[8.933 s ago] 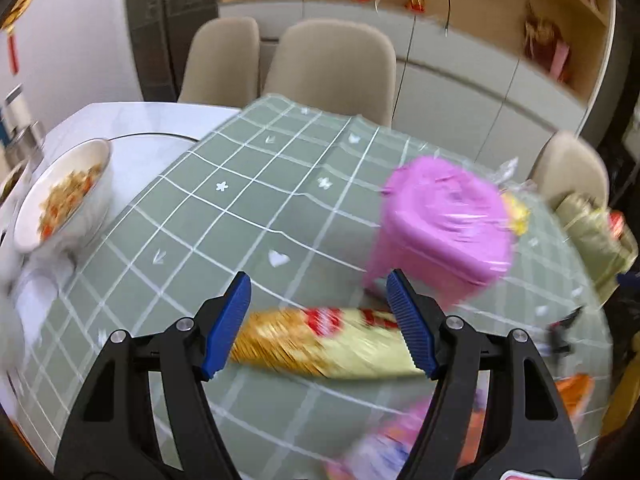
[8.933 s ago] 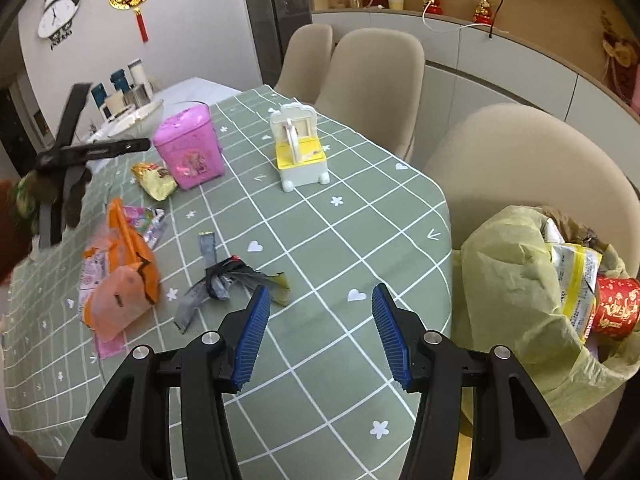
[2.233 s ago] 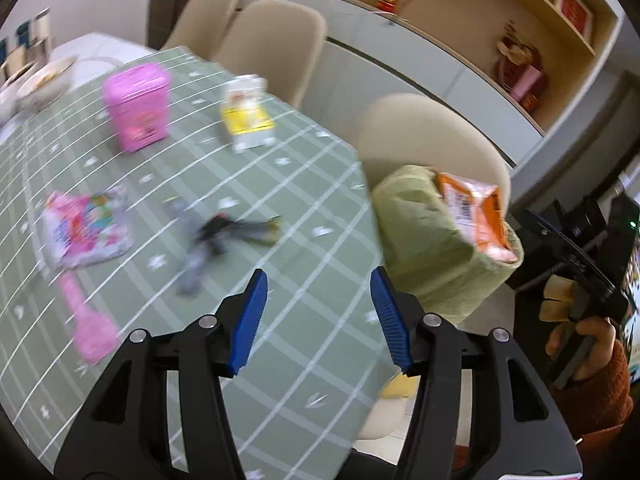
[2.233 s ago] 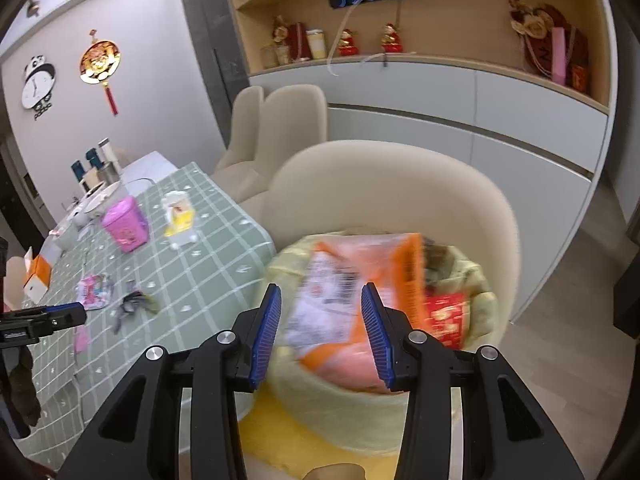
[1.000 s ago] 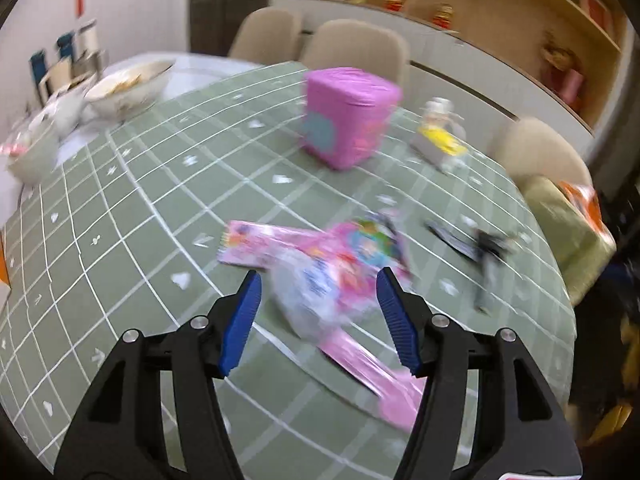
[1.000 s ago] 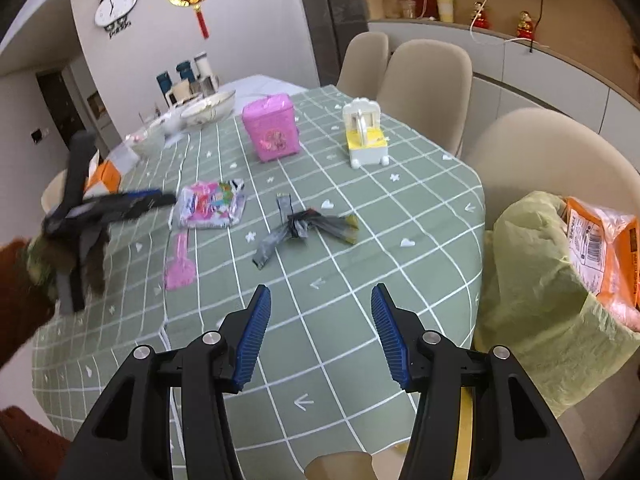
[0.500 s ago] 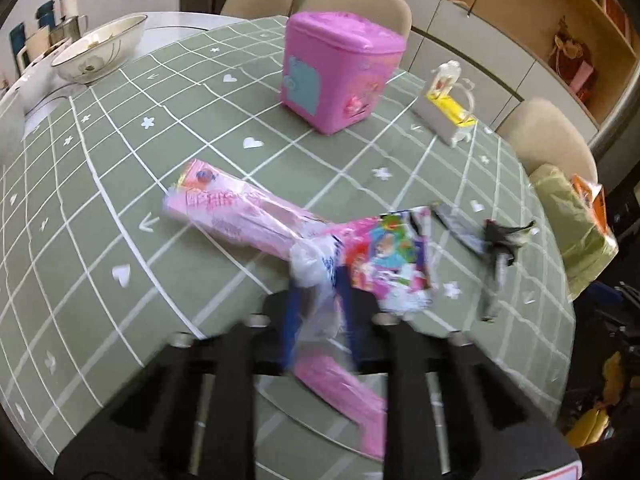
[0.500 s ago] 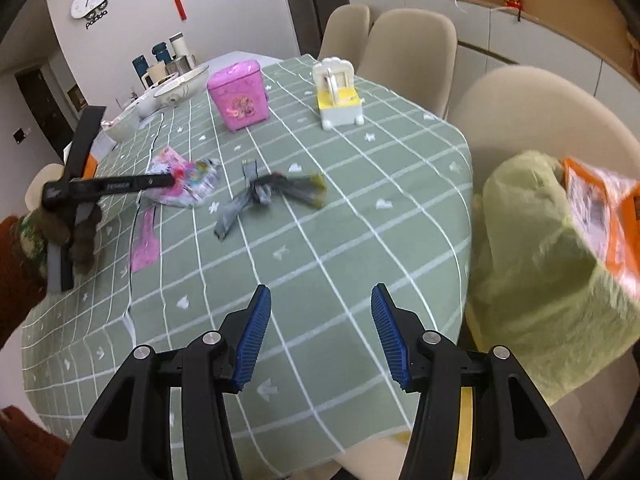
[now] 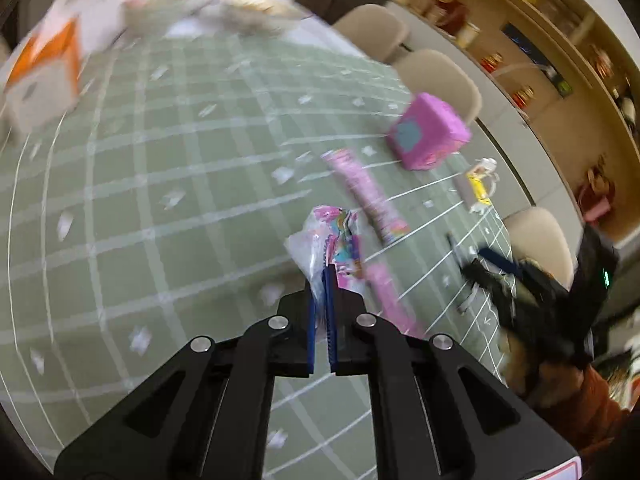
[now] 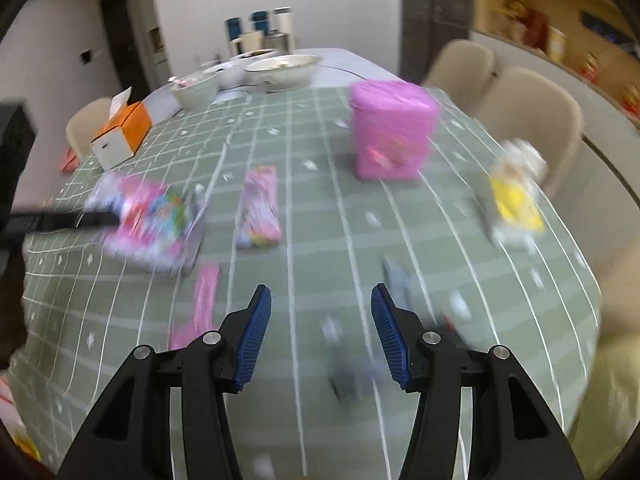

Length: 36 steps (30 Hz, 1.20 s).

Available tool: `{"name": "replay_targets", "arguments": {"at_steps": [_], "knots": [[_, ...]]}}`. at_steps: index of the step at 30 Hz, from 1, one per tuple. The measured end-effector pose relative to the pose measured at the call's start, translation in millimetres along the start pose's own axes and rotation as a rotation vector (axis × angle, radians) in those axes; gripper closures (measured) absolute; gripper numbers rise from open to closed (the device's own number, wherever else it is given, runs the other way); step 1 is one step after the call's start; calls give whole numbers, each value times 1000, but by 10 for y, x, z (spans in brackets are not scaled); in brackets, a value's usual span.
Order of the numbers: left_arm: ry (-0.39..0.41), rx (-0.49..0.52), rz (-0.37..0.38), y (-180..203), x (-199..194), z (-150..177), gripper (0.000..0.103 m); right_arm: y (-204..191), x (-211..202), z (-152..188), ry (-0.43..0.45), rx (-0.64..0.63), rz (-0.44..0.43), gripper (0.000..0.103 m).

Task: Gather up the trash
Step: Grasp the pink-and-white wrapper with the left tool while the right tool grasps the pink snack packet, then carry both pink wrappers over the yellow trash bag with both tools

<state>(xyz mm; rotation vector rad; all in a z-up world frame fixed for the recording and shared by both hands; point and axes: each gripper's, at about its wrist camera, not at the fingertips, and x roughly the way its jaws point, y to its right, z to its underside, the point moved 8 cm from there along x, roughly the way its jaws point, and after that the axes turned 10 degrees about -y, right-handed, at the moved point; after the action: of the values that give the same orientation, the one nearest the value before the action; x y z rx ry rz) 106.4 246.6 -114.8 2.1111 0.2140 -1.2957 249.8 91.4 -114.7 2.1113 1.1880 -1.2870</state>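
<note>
My left claw [image 9: 322, 292] pinches the colourful wrapper [image 9: 334, 240] by its edge; I'd lift it gently off the tabletop [image 9: 160, 184]; my right claw [image 10: 320, 320] gapes empty over dark scraps [image 10: 352, 376].

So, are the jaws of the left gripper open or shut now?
Shut. The left gripper has its blue pads pressed on the colourful wrapper, which sticks out beyond them.

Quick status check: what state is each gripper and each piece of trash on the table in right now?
left gripper: shut on colourful wrapper
colourful wrapper: pinched, lifted
right gripper: open, holding nothing
long pink wrapper: flat on tablecloth
pink strip: flat on tablecloth
dark wrapper: on tablecloth, blurred
</note>
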Motion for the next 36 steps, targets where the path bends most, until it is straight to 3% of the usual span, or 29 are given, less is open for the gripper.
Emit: {"name": "replay_targets", "arguments": {"at_steps": [5, 10, 11, 12, 18, 23, 36], "knots": [[-40, -70, 5, -302, 4, 319, 99, -293, 491, -432, -32, -21, -78, 54], [-52, -85, 27, -355, -27, 454, 99, -425, 872, -583, -69, -69, 28, 62], [-54, -83, 33, -360, -35, 477, 99, -430, 880, -586, -77, -71, 38, 67], [-54, -80, 36, -356, -45, 483, 99, -431, 872, -592, -84, -67, 32, 81], [-46, -51, 65, -234, -114, 464, 99, -307, 333, -487, -17, 16, 2, 87], [-12, 41, 104, 228, -221, 341, 99, -86, -257, -185, 26, 81, 8, 87], [32, 346, 304, 2257, -265, 21, 99, 1137, -2020, 628, 186, 253, 243, 87]]}}
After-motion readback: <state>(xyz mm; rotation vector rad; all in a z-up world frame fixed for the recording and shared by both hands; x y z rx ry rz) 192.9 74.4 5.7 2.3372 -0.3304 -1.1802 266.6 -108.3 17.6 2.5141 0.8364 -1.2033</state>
